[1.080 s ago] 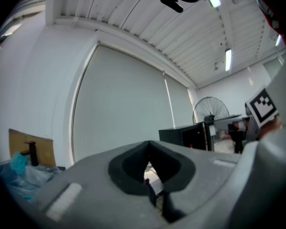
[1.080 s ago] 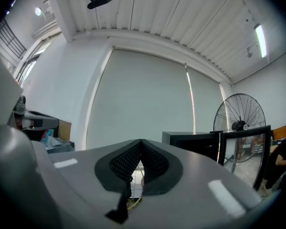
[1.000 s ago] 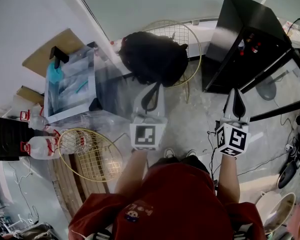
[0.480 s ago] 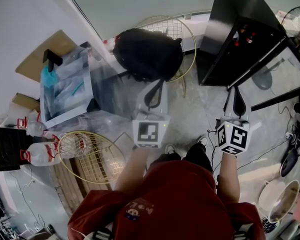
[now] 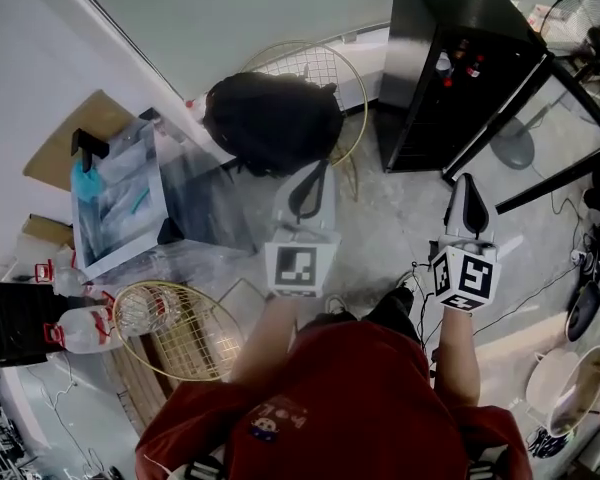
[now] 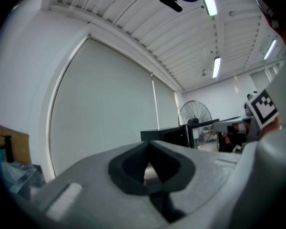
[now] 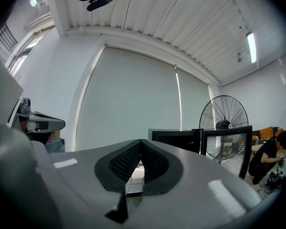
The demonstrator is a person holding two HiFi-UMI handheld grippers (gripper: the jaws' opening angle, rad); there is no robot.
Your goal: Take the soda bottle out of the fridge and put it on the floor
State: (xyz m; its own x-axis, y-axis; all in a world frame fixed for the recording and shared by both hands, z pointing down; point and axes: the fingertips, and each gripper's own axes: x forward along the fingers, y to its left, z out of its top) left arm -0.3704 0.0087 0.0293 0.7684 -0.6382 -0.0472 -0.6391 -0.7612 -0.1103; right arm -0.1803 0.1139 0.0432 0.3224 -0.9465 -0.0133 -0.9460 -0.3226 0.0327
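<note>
The black fridge (image 5: 450, 28) stands at the top right of the head view with its glass door (image 5: 500, 118) swung open. Bottles with red caps (image 5: 470, 63) show on a shelf inside; which one is the soda bottle I cannot tell. My left gripper (image 5: 318, 168) is held level in front of me, shut and empty, pointing past the backpack. My right gripper (image 5: 467, 180) is also shut and empty, pointing at the open door, a short way from it. The fridge (image 6: 174, 135) appears beyond the closed left gripper (image 6: 148, 143), and the fridge (image 7: 174, 136) beyond the closed right gripper (image 7: 141, 142).
A black backpack (image 5: 270, 118) lies on a gold wire chair left of the fridge. A clear plastic box (image 5: 120, 193), water jugs (image 5: 75, 323) and a second wire chair (image 5: 175, 313) stand at the left. A standing fan (image 7: 224, 118), a person (image 7: 269, 156) and floor cables (image 5: 570, 268) are at the right.
Both grippers have moved forward toward the fridge, which now sits nearer and further left in the head view. The jaws stayed shut.
</note>
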